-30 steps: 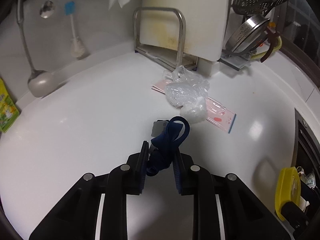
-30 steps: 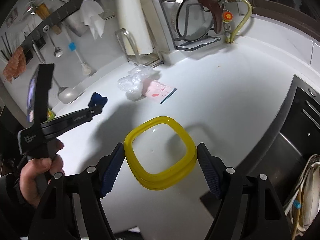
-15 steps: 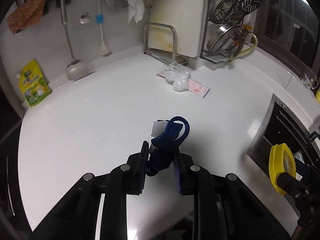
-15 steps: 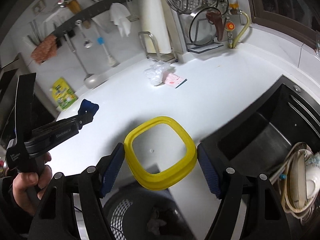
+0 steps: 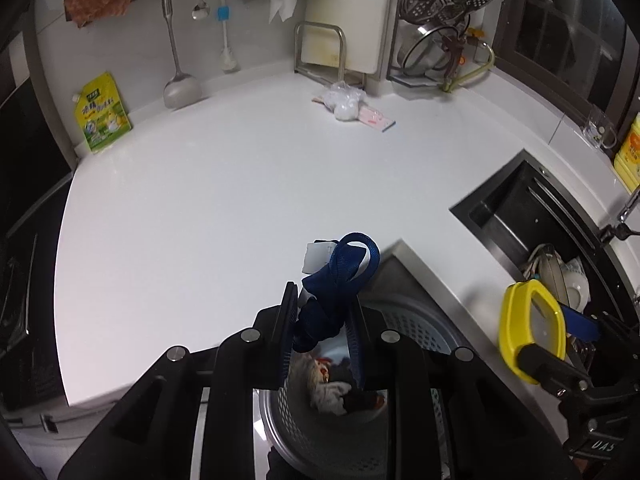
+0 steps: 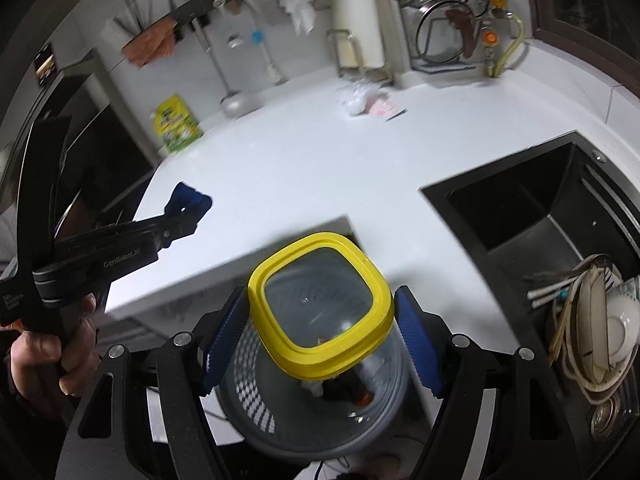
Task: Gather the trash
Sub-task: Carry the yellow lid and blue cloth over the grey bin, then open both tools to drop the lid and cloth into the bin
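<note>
**Both tongs loaded, hanging past the worktop edge over the bin**

My left tongs [image 5: 320,330] are nearly closed, pinching a knotted blue strap [image 5: 338,286] with a white tag at its top. My right tongs [image 6: 320,334] stand wide and grip a yellow-rimmed clear lid [image 6: 320,306] by its two sides, pads pressed against the rim.

Both loads hang over a grey mesh bin [image 6: 280,412] on the floor, which already has scraps at the bottom. The bin sits just beyond the worktop's [image 5: 224,200] near edge, where the edge steps around a corner; from the left wrist view that corner is right beside the strap's loop.

To my right, the dark sink [image 6: 532,216] cuts into the worktop, with dishes [image 6: 600,320] stacked in its near end. Between the corner and the sink runs a narrow strip of worktop.

Farther out the surface is broad and bare. A crumpled plastic bag [image 5: 340,100] and a pink packet [image 5: 376,118] lie together near the back wall, beside the cutting board rack [image 5: 320,48].
</note>
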`<state>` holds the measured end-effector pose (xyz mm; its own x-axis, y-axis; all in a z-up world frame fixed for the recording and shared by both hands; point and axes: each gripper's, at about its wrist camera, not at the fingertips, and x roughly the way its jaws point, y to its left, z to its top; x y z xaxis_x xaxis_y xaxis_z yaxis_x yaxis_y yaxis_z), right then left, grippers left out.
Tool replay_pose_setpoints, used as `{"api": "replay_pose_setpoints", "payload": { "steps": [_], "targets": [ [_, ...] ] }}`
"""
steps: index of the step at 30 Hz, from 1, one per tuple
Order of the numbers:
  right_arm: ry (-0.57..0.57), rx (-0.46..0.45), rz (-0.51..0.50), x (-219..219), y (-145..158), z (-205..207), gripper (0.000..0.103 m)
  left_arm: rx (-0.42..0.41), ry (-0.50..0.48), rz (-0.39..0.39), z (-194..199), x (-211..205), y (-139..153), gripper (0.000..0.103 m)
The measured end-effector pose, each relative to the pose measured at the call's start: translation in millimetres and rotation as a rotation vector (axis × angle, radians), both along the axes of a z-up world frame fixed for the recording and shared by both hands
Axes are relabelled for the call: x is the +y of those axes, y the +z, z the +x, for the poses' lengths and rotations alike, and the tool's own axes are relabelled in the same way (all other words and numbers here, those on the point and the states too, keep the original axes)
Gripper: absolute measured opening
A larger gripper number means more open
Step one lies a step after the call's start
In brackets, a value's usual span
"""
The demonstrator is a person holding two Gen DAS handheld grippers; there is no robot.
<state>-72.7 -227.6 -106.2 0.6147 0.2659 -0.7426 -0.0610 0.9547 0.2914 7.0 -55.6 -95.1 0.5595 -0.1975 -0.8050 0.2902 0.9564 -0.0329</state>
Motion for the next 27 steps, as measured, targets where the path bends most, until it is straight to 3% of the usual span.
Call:
{"api": "replay_pose_setpoints", "payload": {
  "steps": [12,27],
  "targets": [
    [0.069,0.067,0.003,11.6,-21.7,-20.7,0.071,0.095,0.01,0.041,-42.3,-5.1,-35.7,0.023],
    [0.09,0.143,0.021,19.9,-43.3,-13.0,0.071,0.163,0.025,0.023,-47.0,-1.7,-49.1,0.025]
  ]
}}
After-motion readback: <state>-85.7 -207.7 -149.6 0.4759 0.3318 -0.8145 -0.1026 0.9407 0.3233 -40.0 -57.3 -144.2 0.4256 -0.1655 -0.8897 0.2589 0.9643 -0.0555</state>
